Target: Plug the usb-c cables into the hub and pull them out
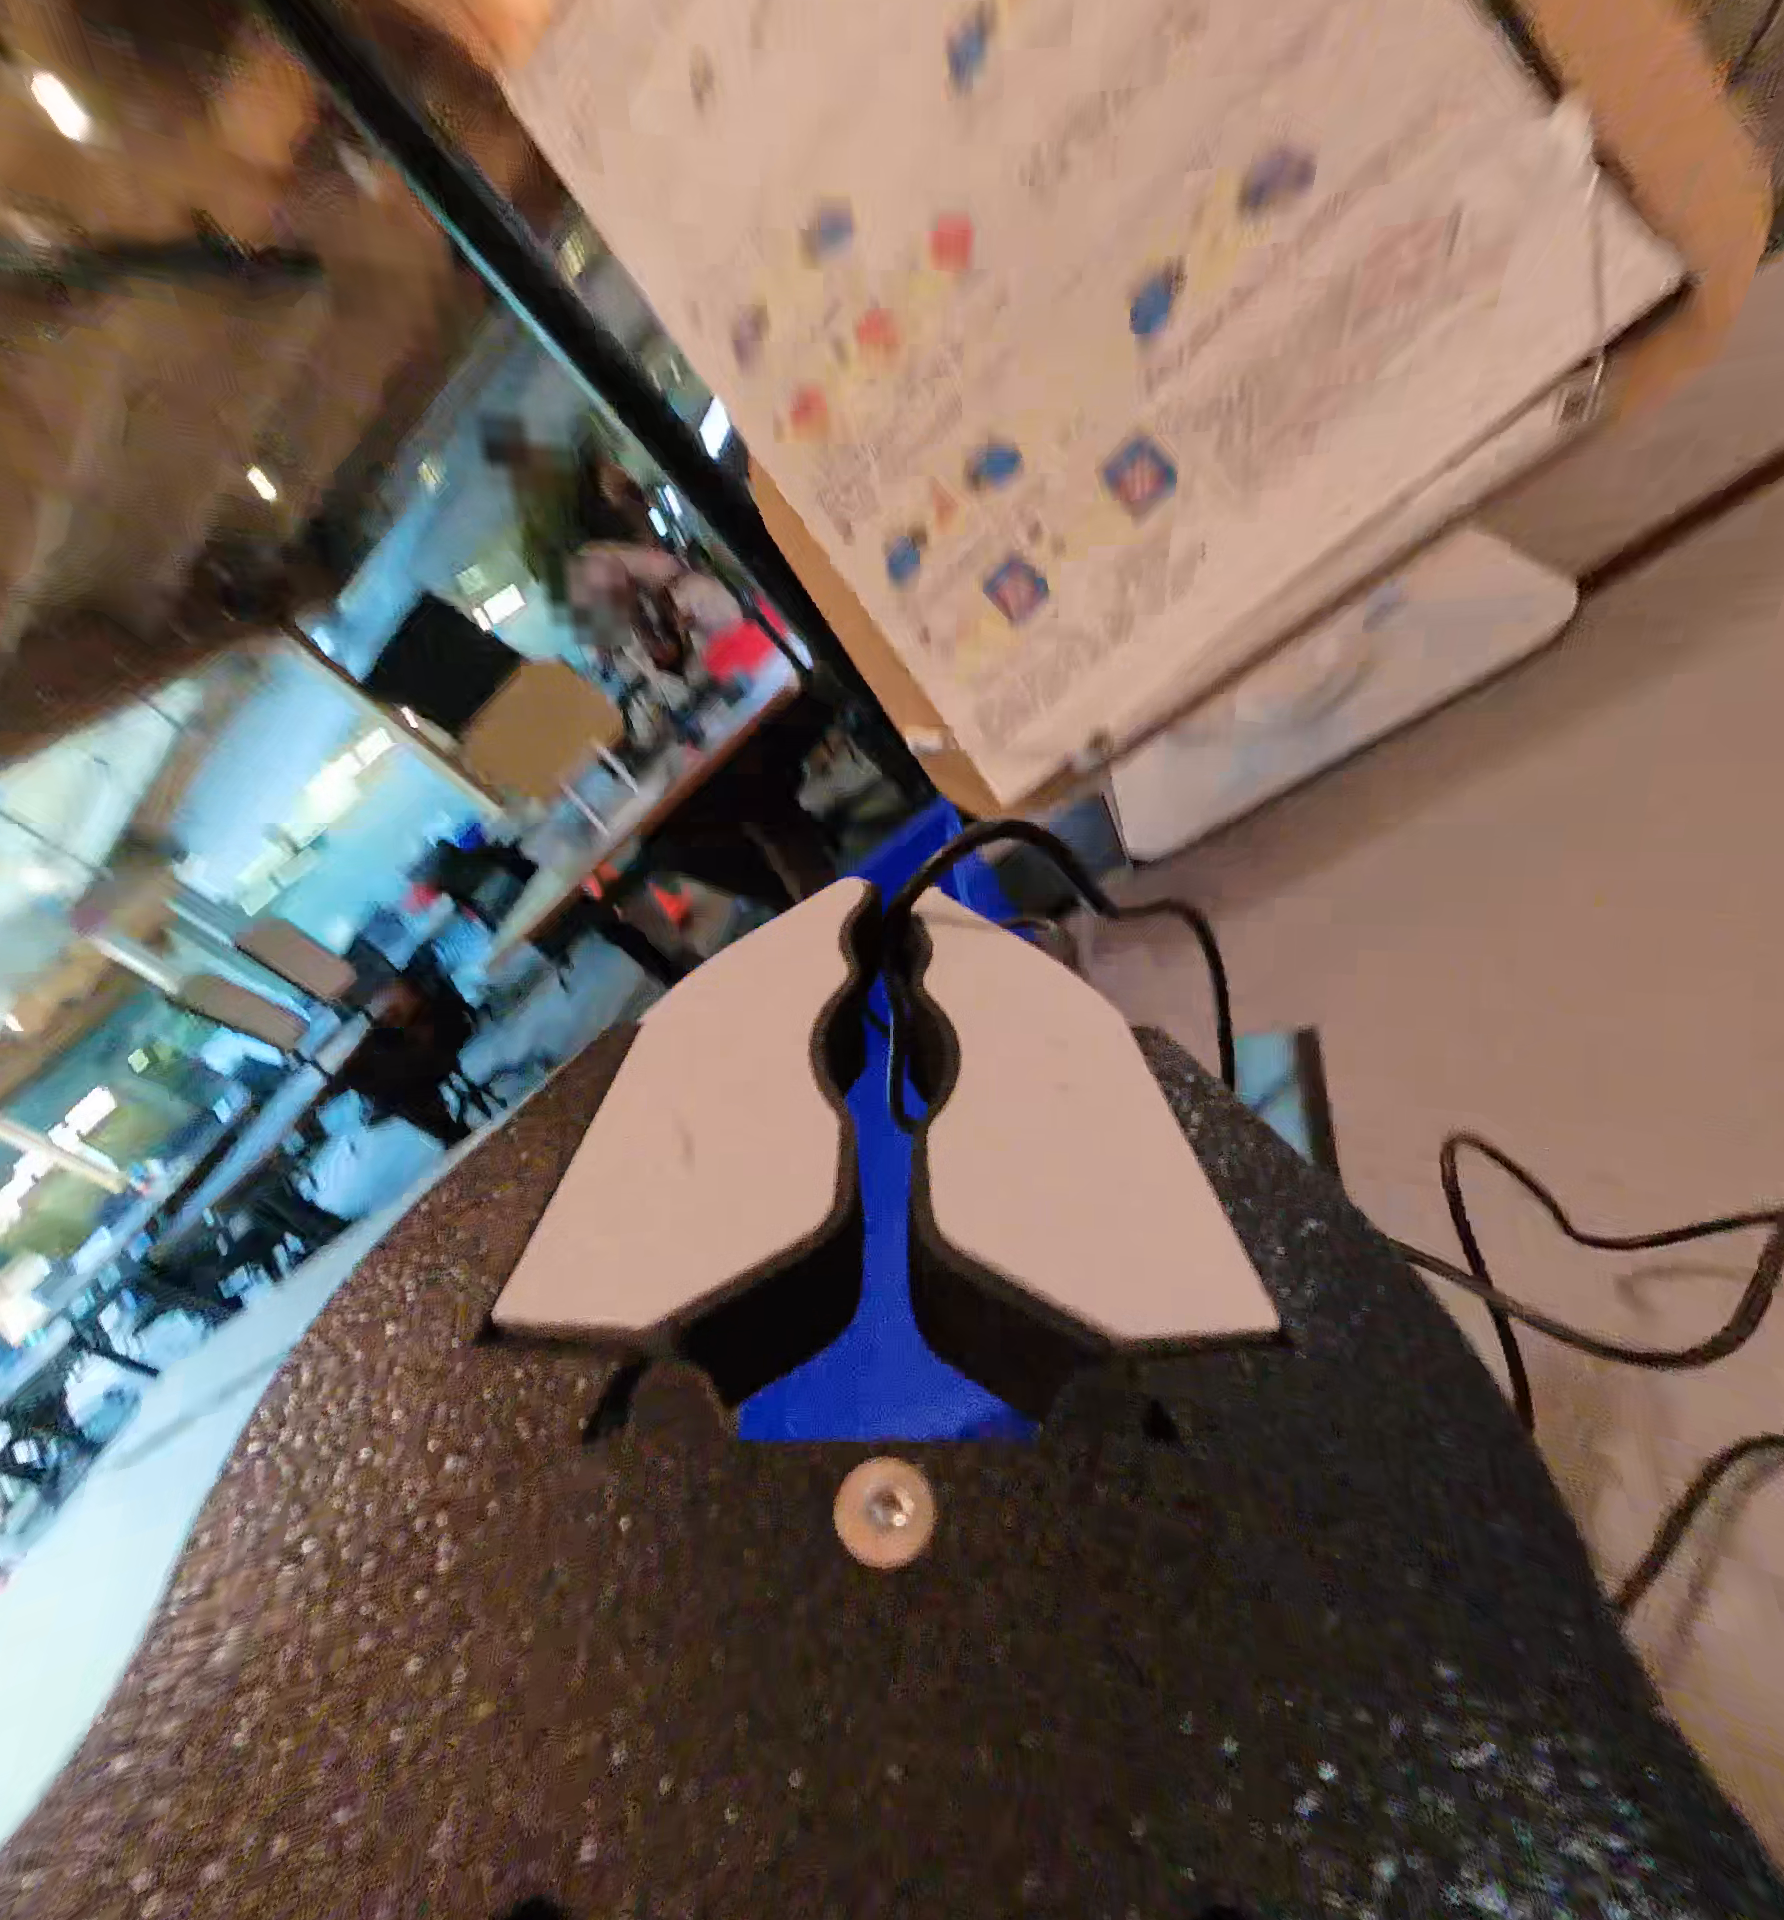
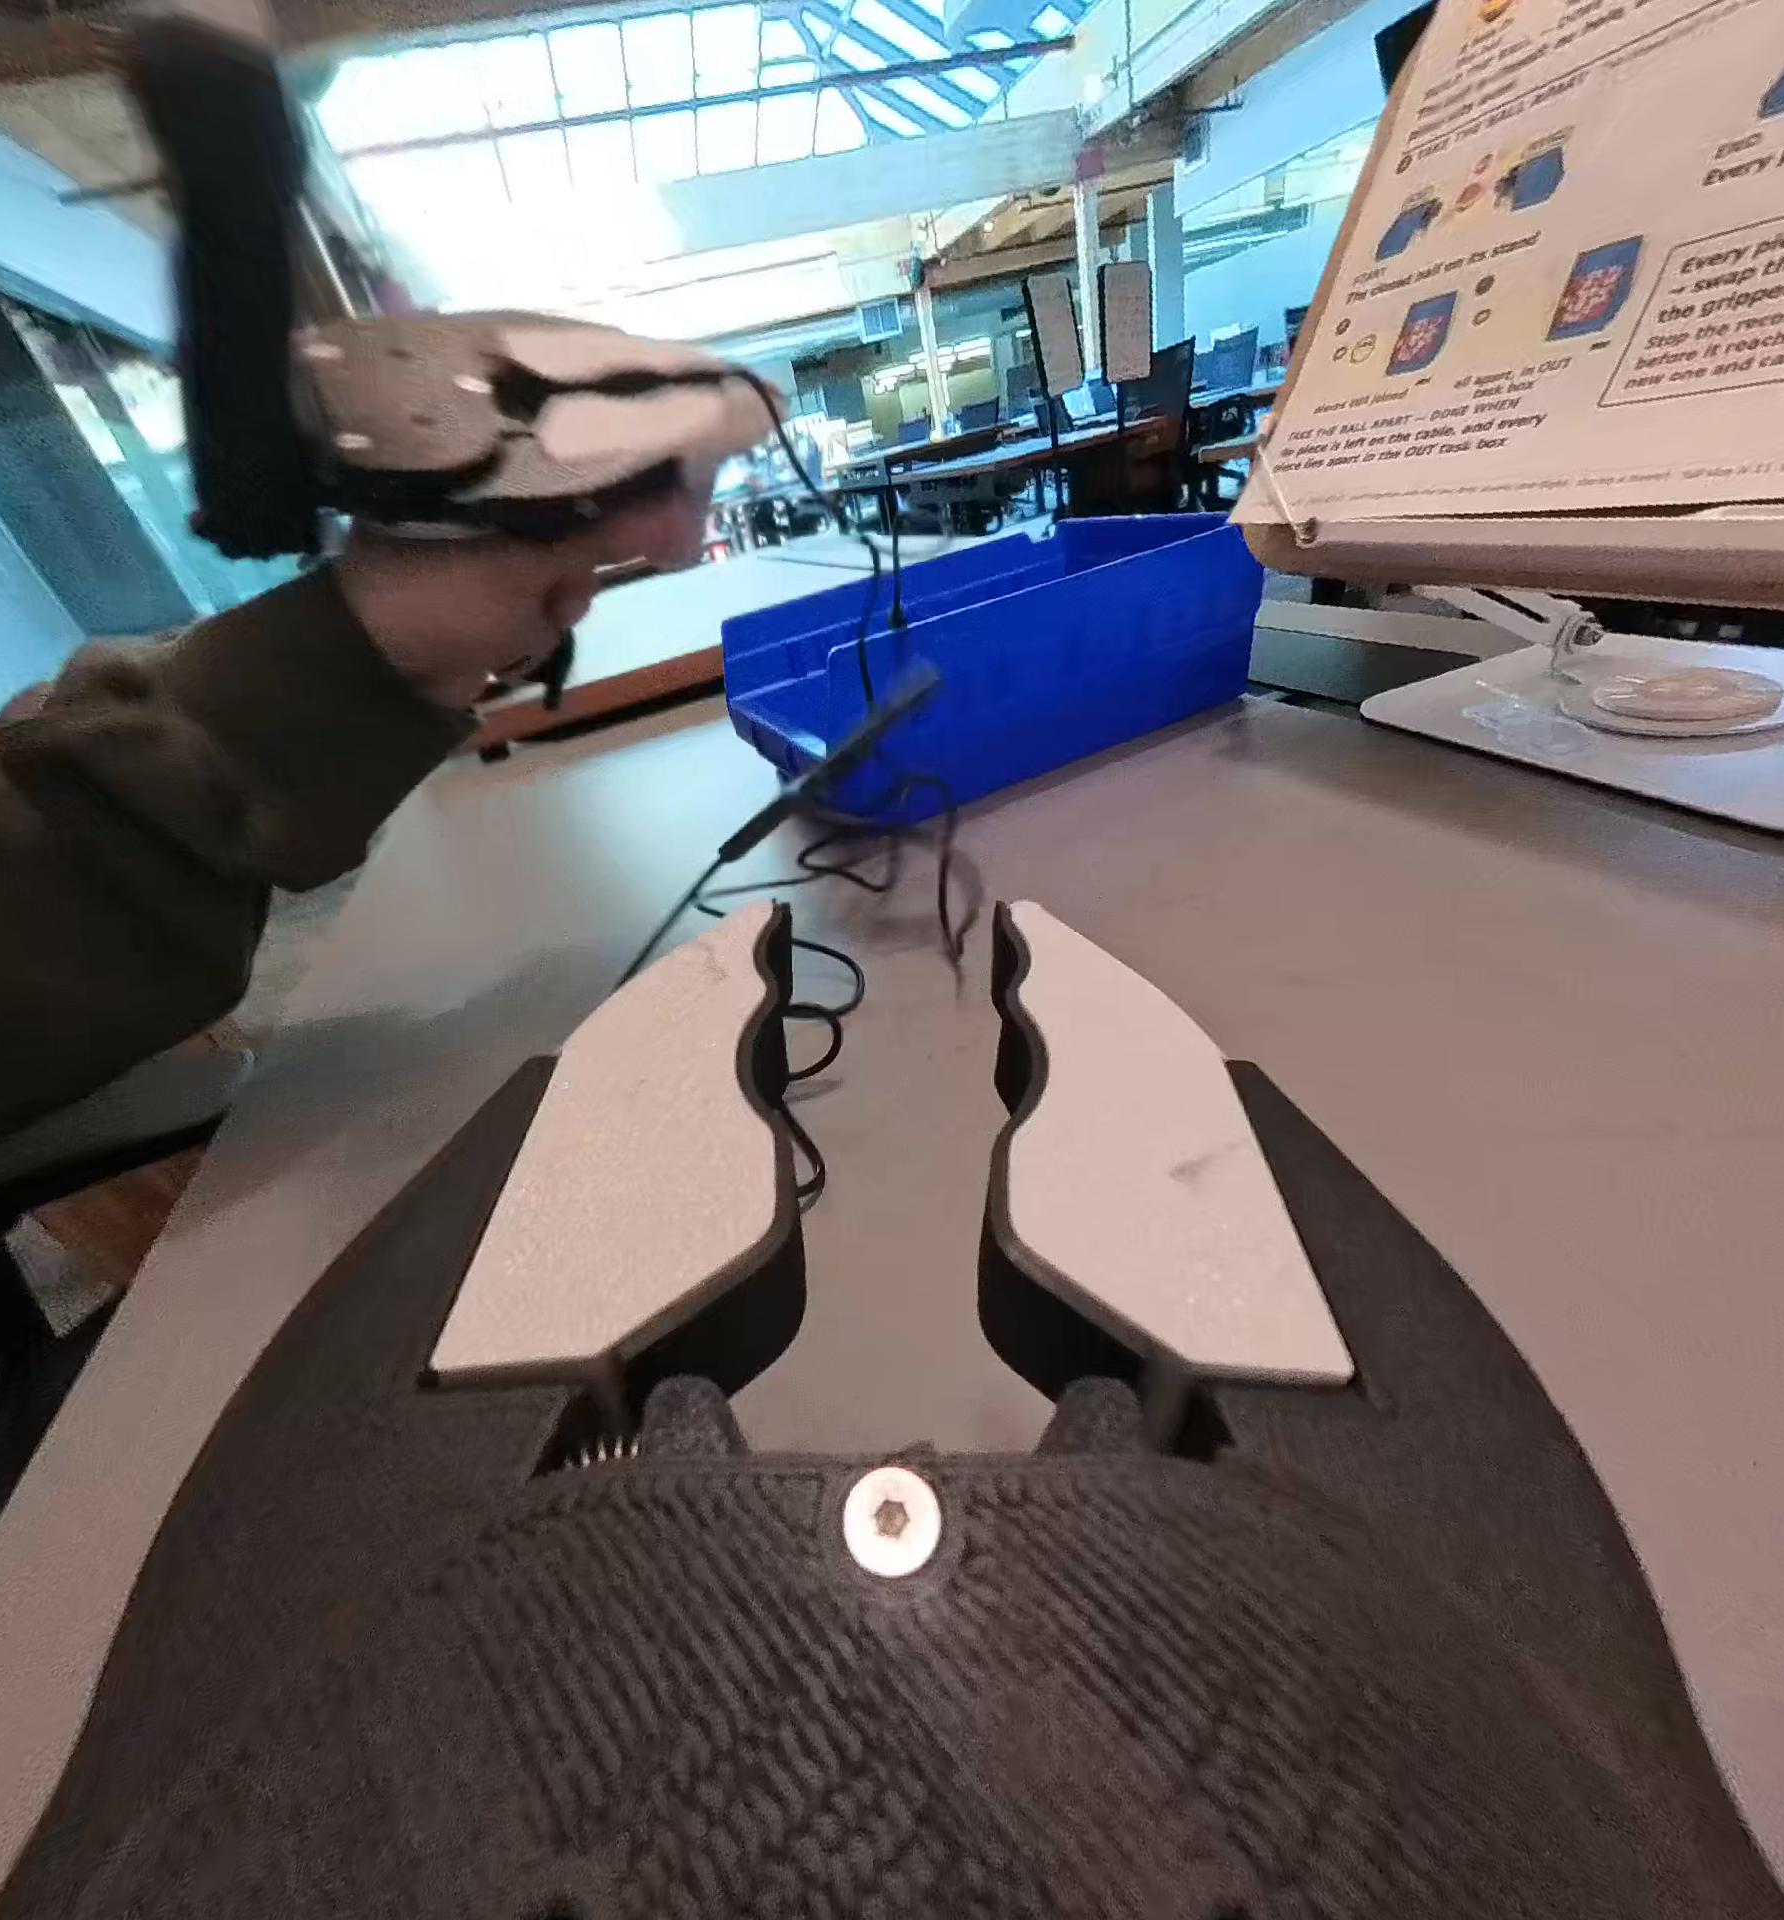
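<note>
L gripper [image 1: 893, 925]: raised over blue bin [image 2: 1033, 644], fingers pinched on thin black cable [image 2: 815, 457].
Hub [image 2: 857, 743]: dangles off that cable, tilted, front of bin.
R gripper [image 2: 888, 935]: fingers apart, empty, low over table [image 2: 1387, 987] near bin.

right gripper [image 2: 893, 925] with pale grey fingers spread apart, nothing between them, low over grey table [image 2: 1387, 1039]. left gripper [image 2: 753, 410] raised at left, pinching thin black cable [image 2: 872, 582]; slim black hub [image 2: 846, 743] dangles tilted before blue plastic bin [image 2: 1075, 644].

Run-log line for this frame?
left tongs: shut on cable, raised | hub: dangling by blue bin | right tongs: open, empty
</note>
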### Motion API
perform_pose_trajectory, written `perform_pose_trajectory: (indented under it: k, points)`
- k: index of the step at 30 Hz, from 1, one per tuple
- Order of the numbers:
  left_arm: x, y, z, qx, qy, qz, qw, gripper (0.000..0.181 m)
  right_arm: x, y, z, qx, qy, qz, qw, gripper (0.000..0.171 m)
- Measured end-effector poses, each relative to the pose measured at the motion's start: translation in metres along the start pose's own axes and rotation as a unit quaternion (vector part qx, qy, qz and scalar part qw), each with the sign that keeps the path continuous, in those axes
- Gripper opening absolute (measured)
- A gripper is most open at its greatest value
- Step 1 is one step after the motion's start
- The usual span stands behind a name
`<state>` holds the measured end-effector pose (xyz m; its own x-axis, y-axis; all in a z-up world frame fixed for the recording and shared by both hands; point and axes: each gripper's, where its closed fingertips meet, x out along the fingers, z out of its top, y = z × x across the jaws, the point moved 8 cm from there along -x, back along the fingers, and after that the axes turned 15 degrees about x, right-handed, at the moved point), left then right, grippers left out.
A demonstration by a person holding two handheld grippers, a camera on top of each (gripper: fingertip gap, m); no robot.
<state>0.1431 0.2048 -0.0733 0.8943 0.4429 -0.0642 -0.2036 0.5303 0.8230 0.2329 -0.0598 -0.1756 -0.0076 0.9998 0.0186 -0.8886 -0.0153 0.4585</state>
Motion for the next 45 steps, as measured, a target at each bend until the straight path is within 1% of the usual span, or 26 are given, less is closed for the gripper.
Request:
perform_pose_trajectory:
  k: [2, 3, 4, 5, 7, 8, 10, 12, 13, 15, 17, 19, 21, 22, 23, 25, 27, 28, 29, 30, 33, 35, 37, 41, 42, 45]
  points:
    - [-0.026, 0.009, 0.026, 0.031, -0.085, 0.065, 0.994, 0.002, -0.003, -0.004, 0.002, 0.021, -0.016, 0.003, 1.000, 0.035]
    - [-0.035, 0.004, 0.035, 0.045, -0.119, 0.055, 0.990, 0.002, -0.006, -0.006, 0.004, 0.031, -0.026, 0.005, 0.999, 0.034]
    - [-0.039, -0.008, 0.041, 0.049, -0.144, -0.009, 0.988, 0.001, -0.008, -0.008, 0.005, 0.042, -0.037, 0.005, 0.998, 0.033]
    - [-0.040, -0.024, 0.042, 0.037, -0.140, -0.089, 0.985, 0.002, -0.011, -0.011, 0.006, 0.052, -0.049, 0.006, 0.997, 0.031]
    - [-0.044, -0.053, 0.039, 0.029, -0.156, -0.214, 0.964, 0.002, -0.017, -0.015, 0.008, 0.072, -0.077, 0.010, 0.994, 0.028]
    - [-0.046, -0.066, 0.036, 0.044, -0.170, -0.251, 0.952, 0.002, -0.020, -0.017, 0.009, 0.082, -0.092, 0.011, 0.992, 0.026]
    - [-0.046, -0.089, 0.024, 0.077, -0.138, -0.343, 0.926, 0.002, -0.026, -0.021, 0.011, 0.101, -0.120, 0.014, 0.988, 0.023]
    - [-0.048, -0.106, 0.010, 0.089, -0.116, -0.444, 0.884, 0.003, -0.030, -0.023, 0.012, 0.113, -0.138, 0.022, 0.984, 0.018]
    - [-0.049, -0.108, 0.005, 0.082, -0.117, -0.460, 0.877, 0.008, -0.031, -0.023, 0.012, 0.115, -0.142, 0.024, 0.983, 0.018]
    - [-0.053, -0.102, -0.002, 0.046, -0.122, -0.476, 0.870, 0.035, -0.031, -0.022, 0.012, 0.108, -0.141, 0.027, 0.984, 0.018]
    - [-0.055, -0.086, -0.010, -0.020, -0.115, -0.488, 0.865, 0.051, -0.029, -0.019, 0.011, 0.096, -0.131, 0.029, 0.986, 0.018]
    - [-0.054, -0.070, -0.026, -0.090, -0.089, -0.492, 0.861, 0.053, -0.026, -0.016, 0.011, 0.085, -0.120, 0.033, 0.989, 0.019]
    - [-0.047, -0.064, -0.051, -0.115, -0.008, -0.463, 0.879, 0.052, -0.024, -0.014, 0.010, 0.076, -0.117, 0.035, 0.990, 0.019]
    - [-0.046, -0.066, -0.063, -0.113, 0.028, -0.447, 0.887, 0.051, -0.023, -0.013, 0.010, 0.073, -0.116, 0.036, 0.990, 0.019]
    - [-0.047, -0.073, -0.073, -0.105, 0.051, -0.445, 0.888, 0.047, -0.021, -0.012, 0.010, 0.069, -0.113, 0.038, 0.990, 0.020]
    - [-0.052, -0.090, -0.089, -0.086, 0.088, -0.462, 0.878, 0.047, -0.019, -0.009, 0.009, 0.058, -0.103, 0.040, 0.992, 0.020]
    - [-0.051, -0.102, -0.103, -0.066, 0.131, -0.443, 0.884, 0.050, -0.017, -0.005, 0.008, 0.040, -0.092, 0.042, 0.994, 0.024]
    - [-0.049, -0.104, -0.104, -0.088, 0.116, -0.432, 0.890, 0.046, -0.015, -0.003, 0.007, 0.031, -0.087, 0.041, 0.995, 0.027]
    - [-0.046, -0.106, -0.103, -0.117, 0.102, -0.431, 0.889, 0.037, -0.014, -0.001, 0.006, 0.022, -0.080, 0.041, 0.996, 0.032]
    - [-0.045, -0.109, -0.104, -0.135, 0.099, -0.438, 0.883, 0.022, -0.013, 0.001, 0.005, 0.014, -0.073, 0.041, 0.996, 0.035]
    - [-0.044, -0.112, -0.104, -0.133, 0.072, -0.436, 0.887, 0.021, -0.009, 0.007, 0.003, -0.013, -0.053, 0.043, 0.998, 0.045]
    - [-0.045, -0.110, -0.098, -0.112, 0.038, -0.420, 0.900, 0.021, -0.008, 0.013, 0.006, -0.029, -0.044, 0.044, 0.998, 0.049]
    - [-0.049, -0.102, -0.085, -0.091, -0.024, -0.411, 0.907, 0.022, -0.009, 0.019, 0.015, -0.047, -0.051, 0.041, 0.997, 0.051]
    - [-0.062, -0.072, -0.053, -0.026, -0.146, -0.378, 0.914, 0.022, -0.020, 0.031, 0.036, -0.083, -0.062, 0.022, 0.994, 0.051]
    - [-0.064, -0.065, -0.045, -0.007, -0.177, -0.377, 0.909, 0.022, -0.023, 0.033, 0.039, -0.094, -0.058, 0.021, 0.994, 0.051]
    - [-0.076, -0.046, -0.023, 0.035, -0.271, -0.407, 0.872, 0.022, -0.029, 0.043, 0.046, -0.123, -0.049, 0.022, 0.991, 0.051]
